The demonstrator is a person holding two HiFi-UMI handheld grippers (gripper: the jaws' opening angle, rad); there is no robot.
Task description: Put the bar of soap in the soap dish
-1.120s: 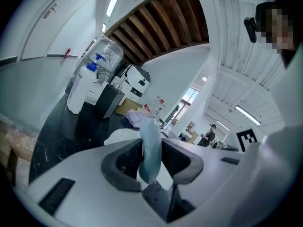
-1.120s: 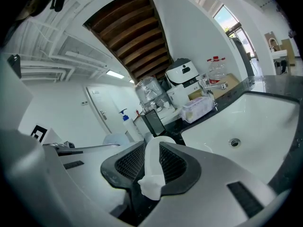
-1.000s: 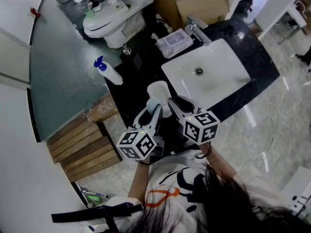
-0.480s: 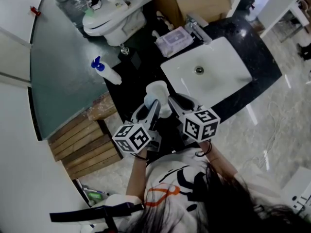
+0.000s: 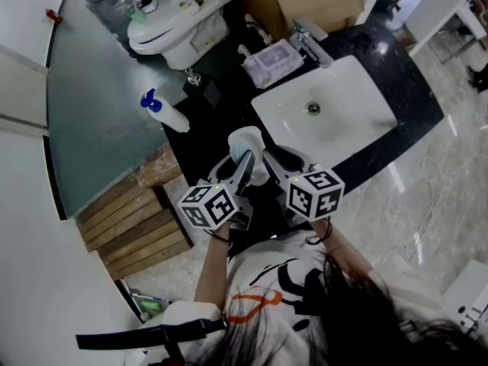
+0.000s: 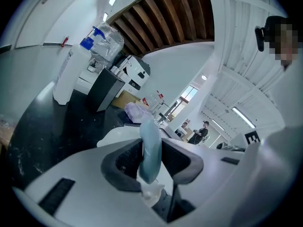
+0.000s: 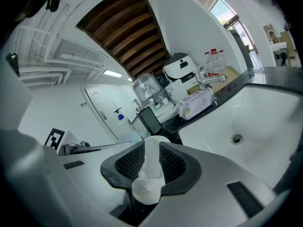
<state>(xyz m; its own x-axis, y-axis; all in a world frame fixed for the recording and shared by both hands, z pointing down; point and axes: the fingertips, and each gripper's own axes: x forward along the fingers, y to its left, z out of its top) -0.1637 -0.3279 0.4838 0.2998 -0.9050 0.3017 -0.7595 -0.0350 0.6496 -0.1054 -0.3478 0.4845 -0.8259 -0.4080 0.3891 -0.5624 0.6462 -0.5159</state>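
Observation:
The pale blue bar of soap (image 6: 147,126) stands on edge between the pads of my left gripper (image 6: 152,149), which is shut on it. In the head view that gripper (image 5: 241,165) reaches from below left up to the white soap dish (image 5: 245,140), held over the black counter (image 5: 206,139). My right gripper (image 5: 270,162) comes in from below right. Its pads are shut on the dish's white rim (image 7: 151,148), as the right gripper view (image 7: 151,163) shows. Whether the soap touches the dish is hidden.
A white sink (image 5: 343,120) with a faucet (image 5: 309,38) lies right of the dish. A blue-capped pump bottle (image 5: 164,111), a tissue pack (image 5: 273,61), a cardboard box (image 5: 305,2) and a toilet (image 5: 179,29) stand beyond. Wooden slats (image 5: 130,227) lie at the left.
My left gripper has shifted up the picture with the soap, closer to the dish. The right gripper and the dish have stayed put.

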